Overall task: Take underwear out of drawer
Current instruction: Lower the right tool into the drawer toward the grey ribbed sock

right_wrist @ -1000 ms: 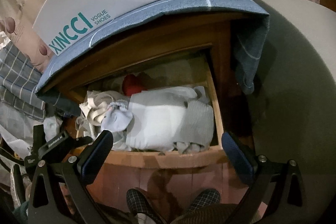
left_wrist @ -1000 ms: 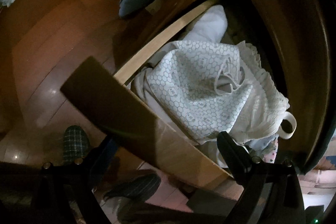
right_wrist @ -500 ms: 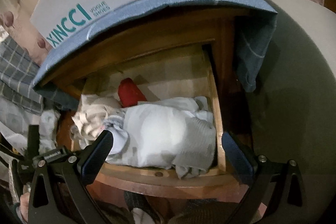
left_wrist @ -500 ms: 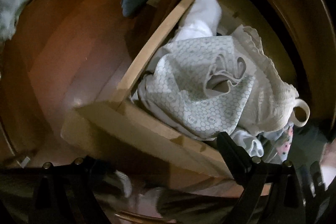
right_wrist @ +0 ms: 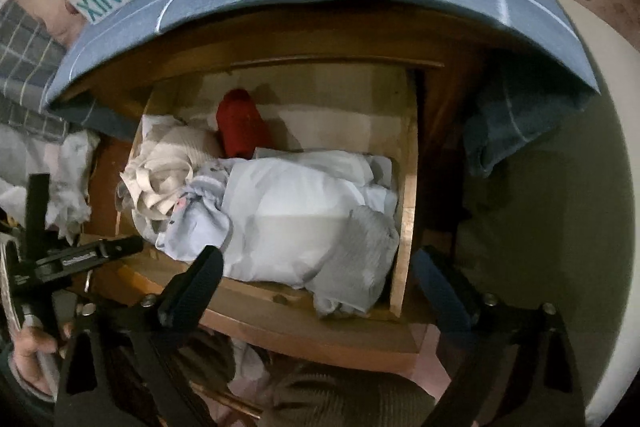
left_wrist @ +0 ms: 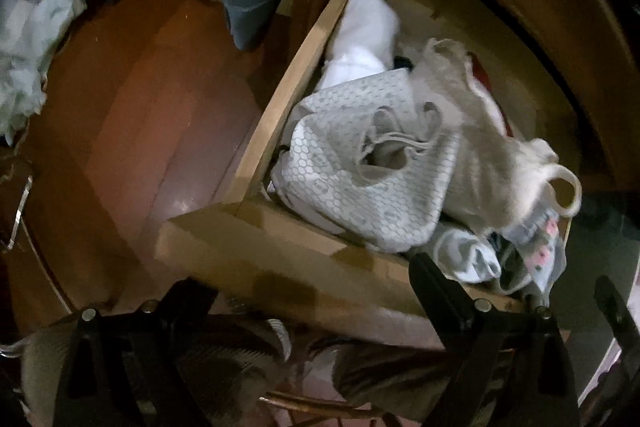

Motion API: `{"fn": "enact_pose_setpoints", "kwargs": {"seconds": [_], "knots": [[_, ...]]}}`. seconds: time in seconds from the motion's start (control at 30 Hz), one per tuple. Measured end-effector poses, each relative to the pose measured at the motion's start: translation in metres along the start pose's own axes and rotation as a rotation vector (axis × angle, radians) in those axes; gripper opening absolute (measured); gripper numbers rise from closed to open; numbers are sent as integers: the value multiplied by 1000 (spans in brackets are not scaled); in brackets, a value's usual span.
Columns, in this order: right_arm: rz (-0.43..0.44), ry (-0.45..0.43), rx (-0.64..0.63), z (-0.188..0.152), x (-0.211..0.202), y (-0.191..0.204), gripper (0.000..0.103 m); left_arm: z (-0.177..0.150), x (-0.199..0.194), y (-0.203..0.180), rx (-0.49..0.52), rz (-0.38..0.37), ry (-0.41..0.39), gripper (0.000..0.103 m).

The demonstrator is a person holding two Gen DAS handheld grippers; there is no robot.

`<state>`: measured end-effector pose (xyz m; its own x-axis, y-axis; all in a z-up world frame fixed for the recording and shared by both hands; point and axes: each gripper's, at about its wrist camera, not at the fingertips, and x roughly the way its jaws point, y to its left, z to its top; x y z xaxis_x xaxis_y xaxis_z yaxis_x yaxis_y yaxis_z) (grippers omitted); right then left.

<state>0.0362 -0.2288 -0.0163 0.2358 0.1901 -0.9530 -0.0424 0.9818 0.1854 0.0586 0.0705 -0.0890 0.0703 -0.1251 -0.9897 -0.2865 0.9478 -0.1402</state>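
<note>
Drawer open – right gripper closing (nothing between).

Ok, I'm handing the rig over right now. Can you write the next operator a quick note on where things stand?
Left hand-held gripper: open, empty, above the drawer's front corner.
Right hand-held gripper: jaws closing, nothing between them yet, above the front of the drawer.
Drawer: pulled open and full of clothes. Honeycomb-print white garment and cream lacy piece lie on top; a red item sits at the back; a grey piece hangs over the front edge.
Done: drawer opened.
Left: grasp the underwear and lift it out; nothing is gripped yet.
</note>
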Motion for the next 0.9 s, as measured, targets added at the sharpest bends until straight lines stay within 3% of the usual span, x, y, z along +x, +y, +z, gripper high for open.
{"fn": "enact_pose_setpoints", "kwargs": {"seconds": [0.07,0.17,0.3,0.4,0.77,0.9], "knots": [[-14,31,16,2,5,-1,84,2,-14,-5,27,18,-16,95],[2,65,54,1,11,-7,68,-4,-21,-12,53,12,-35,95],[8,100,86,-2,19,-10,56,-15,-63,-2,121,18,-107,95],[-1,123,103,-2,28,-13,47,-14,-76,-2,165,-21,-145,95],[-71,184,191,1,60,-27,47,-5,-81,3,226,-160,-177,95],[-91,192,192,1,70,-27,47,-2,-77,3,228,-177,-181,95]]}}
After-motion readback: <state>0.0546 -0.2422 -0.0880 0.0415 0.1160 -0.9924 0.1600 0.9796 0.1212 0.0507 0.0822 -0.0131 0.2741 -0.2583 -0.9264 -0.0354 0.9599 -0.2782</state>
